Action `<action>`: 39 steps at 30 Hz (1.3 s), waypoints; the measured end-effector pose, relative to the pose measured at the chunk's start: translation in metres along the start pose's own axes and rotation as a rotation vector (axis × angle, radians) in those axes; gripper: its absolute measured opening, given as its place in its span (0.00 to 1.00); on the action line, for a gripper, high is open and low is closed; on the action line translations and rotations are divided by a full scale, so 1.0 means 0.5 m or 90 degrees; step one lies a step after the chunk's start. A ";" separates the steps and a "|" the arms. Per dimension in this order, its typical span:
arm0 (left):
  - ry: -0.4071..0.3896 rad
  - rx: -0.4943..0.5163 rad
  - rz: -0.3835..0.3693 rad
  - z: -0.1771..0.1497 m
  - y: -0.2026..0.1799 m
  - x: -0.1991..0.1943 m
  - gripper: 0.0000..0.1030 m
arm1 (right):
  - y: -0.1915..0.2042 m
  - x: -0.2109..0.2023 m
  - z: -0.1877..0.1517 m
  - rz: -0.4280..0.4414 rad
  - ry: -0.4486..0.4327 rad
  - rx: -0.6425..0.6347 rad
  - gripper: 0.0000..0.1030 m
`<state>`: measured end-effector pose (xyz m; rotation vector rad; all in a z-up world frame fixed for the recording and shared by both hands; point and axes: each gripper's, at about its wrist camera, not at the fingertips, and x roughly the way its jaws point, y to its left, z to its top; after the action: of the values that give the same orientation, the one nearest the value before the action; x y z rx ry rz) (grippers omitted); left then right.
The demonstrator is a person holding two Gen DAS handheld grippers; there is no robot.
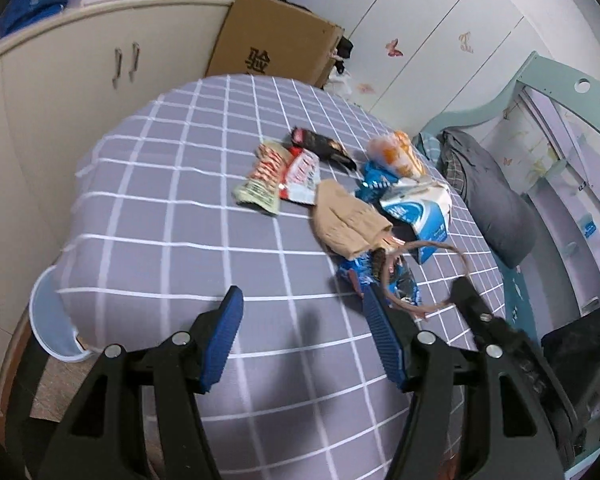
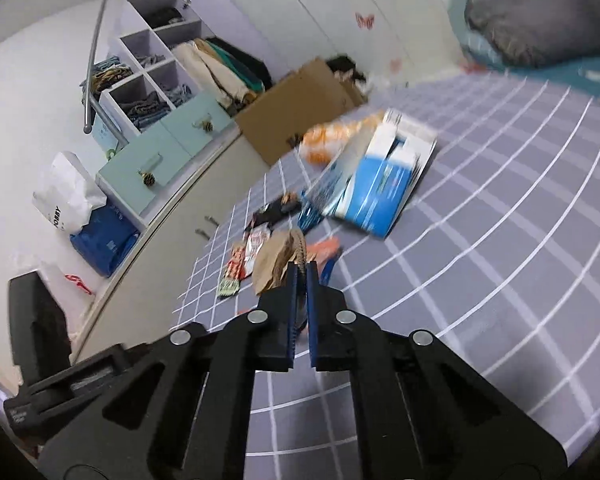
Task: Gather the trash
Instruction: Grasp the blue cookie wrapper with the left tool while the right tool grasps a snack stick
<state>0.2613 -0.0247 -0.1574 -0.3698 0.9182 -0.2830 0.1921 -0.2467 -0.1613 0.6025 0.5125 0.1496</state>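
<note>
Up close, the right gripper (image 2: 300, 270) is pinched shut on the brown twisted cord handle (image 1: 428, 276) of a tan paper bag (image 1: 348, 220). Its partner, the left gripper (image 1: 304, 312), gapes empty above the grey checked tablecloth (image 1: 160, 220). Beyond, crumpled wrappers (image 1: 278, 172) and a blue-and-white carton (image 2: 380, 184) remain uncollected.

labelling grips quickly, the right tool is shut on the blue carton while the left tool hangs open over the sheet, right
Not the carton. The right tool is shut on the cord handle of the paper bag; the carton lies apart, further off. The right wrist view shows it. The left tool does hang open over the sheet.
</note>
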 end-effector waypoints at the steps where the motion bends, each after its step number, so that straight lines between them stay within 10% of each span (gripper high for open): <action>1: 0.004 0.001 -0.004 -0.001 -0.007 0.011 0.60 | 0.000 -0.009 0.003 -0.008 -0.013 -0.009 0.05; 13: 0.002 0.018 0.003 0.012 -0.077 0.082 0.57 | -0.018 -0.061 0.020 -0.038 -0.072 -0.042 0.05; 21: 0.042 0.055 -0.003 0.001 -0.102 0.105 0.03 | -0.027 -0.053 0.015 -0.038 -0.061 -0.037 0.05; 39: 0.003 0.030 -0.135 -0.019 -0.050 -0.050 0.01 | 0.063 -0.104 -0.008 -0.018 -0.067 -0.089 0.05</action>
<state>0.2371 -0.0393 -0.1344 -0.4237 0.8765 -0.4998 0.1453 -0.2333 -0.1243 0.4634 0.4048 0.1252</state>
